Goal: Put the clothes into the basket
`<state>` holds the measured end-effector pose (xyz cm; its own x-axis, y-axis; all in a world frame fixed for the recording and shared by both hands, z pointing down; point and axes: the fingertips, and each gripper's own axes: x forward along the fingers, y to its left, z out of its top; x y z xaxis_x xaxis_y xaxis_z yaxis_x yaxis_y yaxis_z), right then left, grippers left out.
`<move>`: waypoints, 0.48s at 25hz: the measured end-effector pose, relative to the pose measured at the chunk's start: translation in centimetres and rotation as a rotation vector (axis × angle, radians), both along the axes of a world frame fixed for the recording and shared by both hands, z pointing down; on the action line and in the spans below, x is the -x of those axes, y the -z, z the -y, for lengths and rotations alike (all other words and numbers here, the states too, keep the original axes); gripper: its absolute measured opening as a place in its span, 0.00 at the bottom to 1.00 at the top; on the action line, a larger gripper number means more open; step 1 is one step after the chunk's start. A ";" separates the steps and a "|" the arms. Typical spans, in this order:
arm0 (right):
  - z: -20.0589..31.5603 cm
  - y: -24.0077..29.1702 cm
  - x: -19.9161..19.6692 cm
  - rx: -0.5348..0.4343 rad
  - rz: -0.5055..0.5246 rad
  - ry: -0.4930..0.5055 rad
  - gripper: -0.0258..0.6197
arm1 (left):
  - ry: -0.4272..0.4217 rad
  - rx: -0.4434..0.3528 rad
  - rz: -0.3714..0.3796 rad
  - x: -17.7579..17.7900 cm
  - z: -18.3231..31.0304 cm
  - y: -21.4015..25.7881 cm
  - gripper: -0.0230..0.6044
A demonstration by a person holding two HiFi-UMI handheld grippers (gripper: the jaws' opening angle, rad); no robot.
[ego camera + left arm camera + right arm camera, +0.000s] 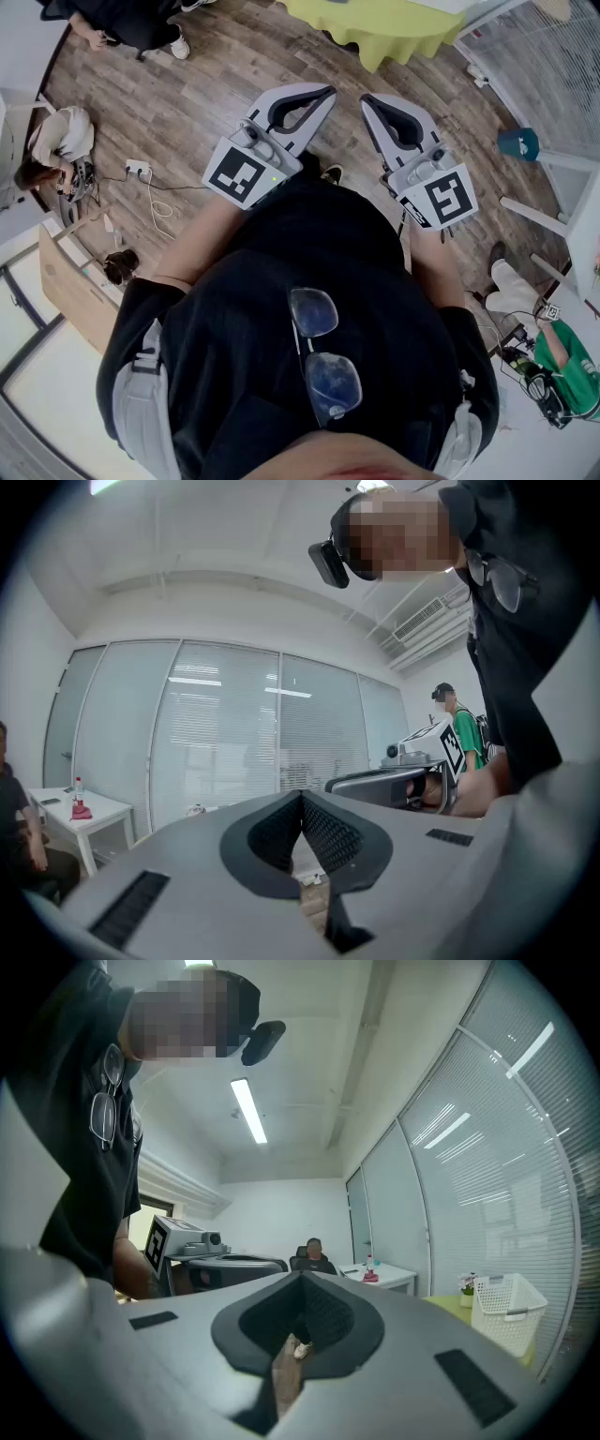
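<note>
In the head view both grippers are held up side by side in front of my black shirt, above the wooden floor. My left gripper point(327, 94) is shut, its fingers meeting at the tip point(302, 795) with nothing between them. The right gripper point(367, 98) is likewise shut and empty point(302, 1277). A white slatted basket point(509, 1316) stands on a yellow-green table point(450, 1309) at the lower right of the right gripper view. The same table point(394, 28) shows at the top of the head view. No clothes are in sight.
A person point(58, 141) sits at the left by a power strip point(138, 169) with a cable. Another person in green point(562, 366) is at the lower right. A teal object point(517, 142) lies to the right. A white table point(89, 813) stands by the glass wall.
</note>
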<state>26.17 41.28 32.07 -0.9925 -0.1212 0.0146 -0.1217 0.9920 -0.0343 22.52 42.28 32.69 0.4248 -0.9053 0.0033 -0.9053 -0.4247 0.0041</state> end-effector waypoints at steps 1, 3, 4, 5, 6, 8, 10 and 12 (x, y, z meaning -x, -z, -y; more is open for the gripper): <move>0.1 0.0 -0.2 -0.001 0.001 -0.001 0.08 | 0.000 -0.002 0.002 -0.2 0.0 0.0 0.05; 0.1 0.1 -0.5 -0.004 0.003 0.001 0.08 | 0.002 -0.004 0.007 -0.5 0.0 0.1 0.05; 0.0 0.1 -0.6 -0.006 0.004 0.003 0.08 | 0.003 -0.004 0.010 -0.6 -0.1 0.1 0.05; -0.2 0.2 -0.6 -0.010 0.004 0.007 0.08 | 0.005 -0.004 0.011 -0.7 -0.3 0.2 0.05; -0.3 0.3 -0.7 -0.013 0.003 0.010 0.08 | 0.009 -0.004 0.011 -0.7 -0.5 0.2 0.05; -0.6 0.3 -0.7 -0.017 -0.003 0.015 0.08 | 0.018 -0.003 0.008 -0.7 -0.9 0.4 0.05; -0.8 0.3 -0.7 -0.019 -0.008 0.019 0.08 | 0.029 0.000 0.010 -0.7 -1.2 0.5 0.05; -0.8 0.2 -0.7 -0.015 -0.011 0.022 0.08 | 0.038 0.005 0.013 -0.5 -1.4 0.6 0.05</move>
